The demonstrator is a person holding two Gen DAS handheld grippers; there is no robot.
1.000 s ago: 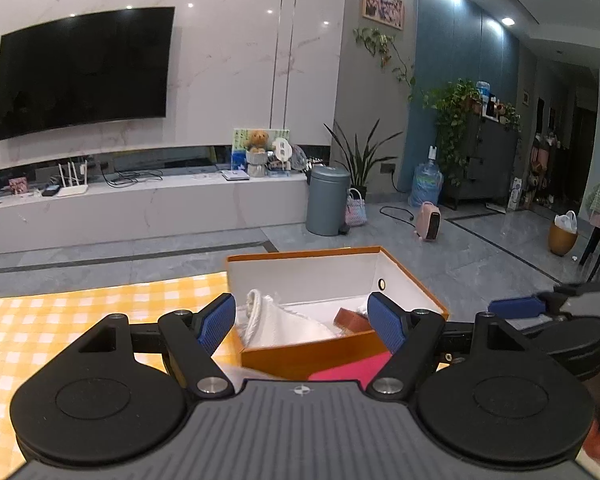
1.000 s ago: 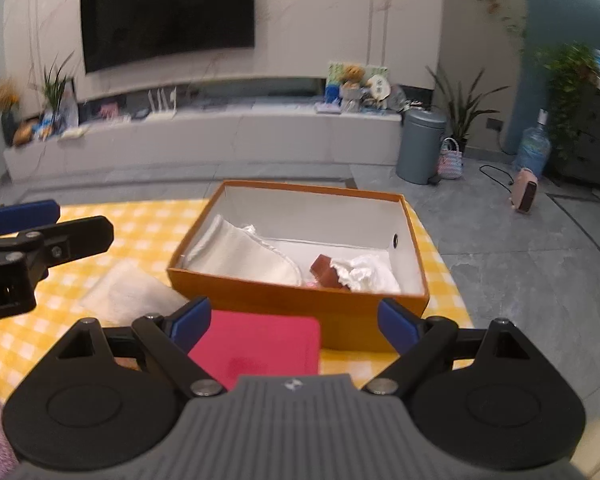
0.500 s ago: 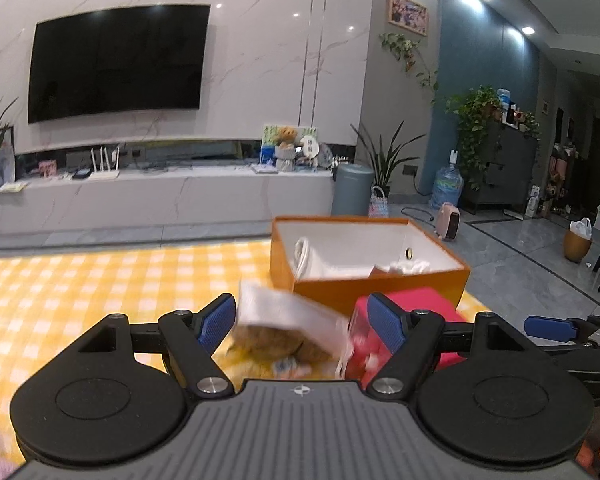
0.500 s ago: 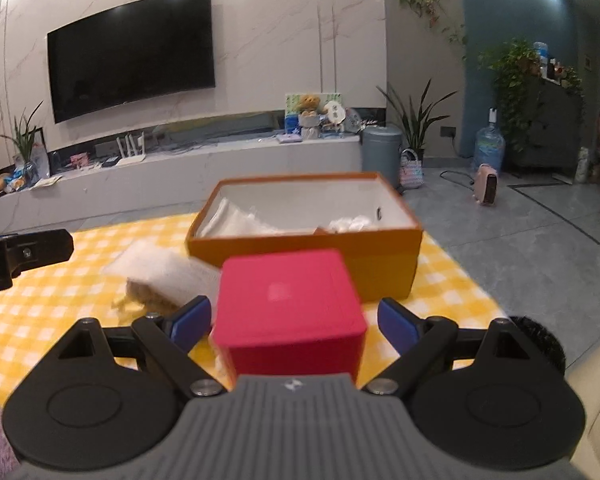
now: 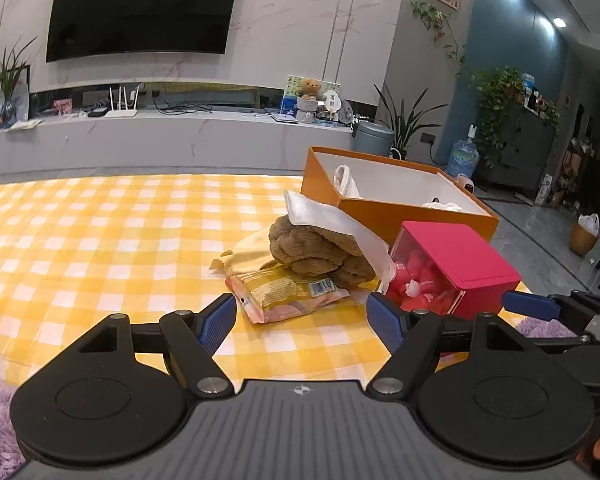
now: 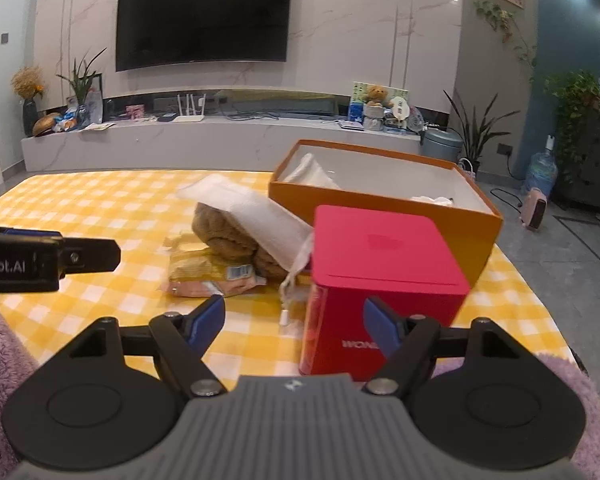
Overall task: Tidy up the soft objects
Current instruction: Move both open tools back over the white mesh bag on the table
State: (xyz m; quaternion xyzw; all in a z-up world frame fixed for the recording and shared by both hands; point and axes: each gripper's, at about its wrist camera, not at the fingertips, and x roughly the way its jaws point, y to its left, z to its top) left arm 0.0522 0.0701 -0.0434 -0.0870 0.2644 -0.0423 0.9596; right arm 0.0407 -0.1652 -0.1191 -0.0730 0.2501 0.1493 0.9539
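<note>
My left claw and my right claw both stand spread wide and hold nothing, above the near edge of the yellow checked surface. The brown plush item lies mid-surface on a snack packet, a white cloth pouch draped over it. Just right stands the red box, the orange box behind.

White pouch hides brown plush top — box contents unclear.
</note>
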